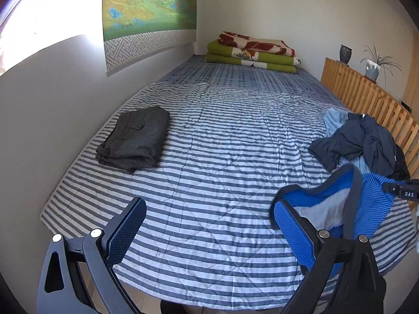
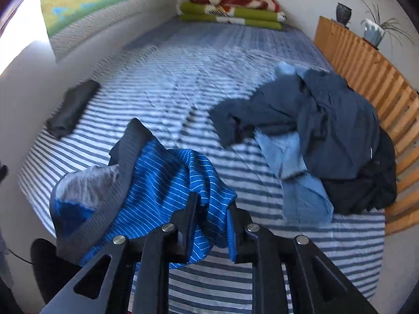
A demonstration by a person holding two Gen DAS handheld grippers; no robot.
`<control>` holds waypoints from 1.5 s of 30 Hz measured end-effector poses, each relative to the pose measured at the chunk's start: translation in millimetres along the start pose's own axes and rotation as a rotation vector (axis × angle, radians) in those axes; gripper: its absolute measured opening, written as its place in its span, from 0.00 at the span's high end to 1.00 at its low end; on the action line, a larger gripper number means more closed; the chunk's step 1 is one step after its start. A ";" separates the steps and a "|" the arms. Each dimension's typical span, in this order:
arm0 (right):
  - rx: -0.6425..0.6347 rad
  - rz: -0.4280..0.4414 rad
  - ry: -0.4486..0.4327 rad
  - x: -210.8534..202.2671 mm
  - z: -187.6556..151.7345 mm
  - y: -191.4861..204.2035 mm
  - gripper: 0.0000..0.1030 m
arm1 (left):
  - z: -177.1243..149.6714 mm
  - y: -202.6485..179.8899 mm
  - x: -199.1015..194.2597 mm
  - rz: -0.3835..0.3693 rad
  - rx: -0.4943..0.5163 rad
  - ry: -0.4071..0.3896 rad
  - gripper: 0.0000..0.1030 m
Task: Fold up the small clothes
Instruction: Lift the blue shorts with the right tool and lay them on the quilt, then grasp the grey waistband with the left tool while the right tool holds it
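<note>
Striped bedding (image 1: 209, 157) spans the bed beyond both tongs. Right tongs (image 2: 213, 225) pinch a bunched blue pinstriped garment (image 2: 162, 183) with grey trim. Left tongs (image 1: 209, 235) stand wide apart, holding nothing.

The left gripper (image 1: 209, 231) sits at six o'clock with its jaws spread wide over the striped bedcover (image 1: 209, 144), nothing between them. At nine o'clock lies a folded dark grey garment (image 1: 136, 138), near the wall. At three o'clock a loose pile of dark and light blue clothes (image 1: 364, 141) rests beside the wooden slatted rail (image 1: 366, 94). At four o'clock a blue striped garment (image 1: 371, 201) hangs lifted, the right gripper (image 1: 403, 191) at its edge. Folded blankets (image 1: 251, 52) lie at twelve o'clock
</note>
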State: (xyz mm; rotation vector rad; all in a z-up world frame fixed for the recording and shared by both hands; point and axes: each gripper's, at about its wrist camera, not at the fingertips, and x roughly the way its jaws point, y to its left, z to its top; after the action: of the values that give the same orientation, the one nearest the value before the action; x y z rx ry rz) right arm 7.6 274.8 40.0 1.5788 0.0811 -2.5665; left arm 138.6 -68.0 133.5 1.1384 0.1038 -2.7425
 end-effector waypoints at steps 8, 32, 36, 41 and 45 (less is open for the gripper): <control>0.067 0.034 0.036 28.9 -15.6 -13.8 0.58 | -25.8 -71.0 73.3 -0.114 0.093 0.162 0.03; 0.148 0.229 0.185 90.2 -101.1 84.0 0.45 | -9.3 -260.9 243.5 -0.191 0.675 0.258 0.24; 0.081 0.210 0.175 90.5 -103.2 89.4 0.48 | -10.7 -260.2 255.0 -0.206 0.590 0.341 0.91; 0.065 0.184 0.153 73.7 -103.4 68.3 0.92 | -10.5 -249.7 225.4 -0.230 0.592 0.235 1.00; 0.084 0.129 0.099 51.4 -101.1 39.3 0.97 | 2.7 -228.6 212.2 -0.226 0.530 0.220 1.00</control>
State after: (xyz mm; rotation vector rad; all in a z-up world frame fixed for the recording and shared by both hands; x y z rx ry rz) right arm 79.5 243.2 -50.8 1.6806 -0.1174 -2.4238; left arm -52.5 128.8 -15.0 1.6464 -0.5302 -2.9173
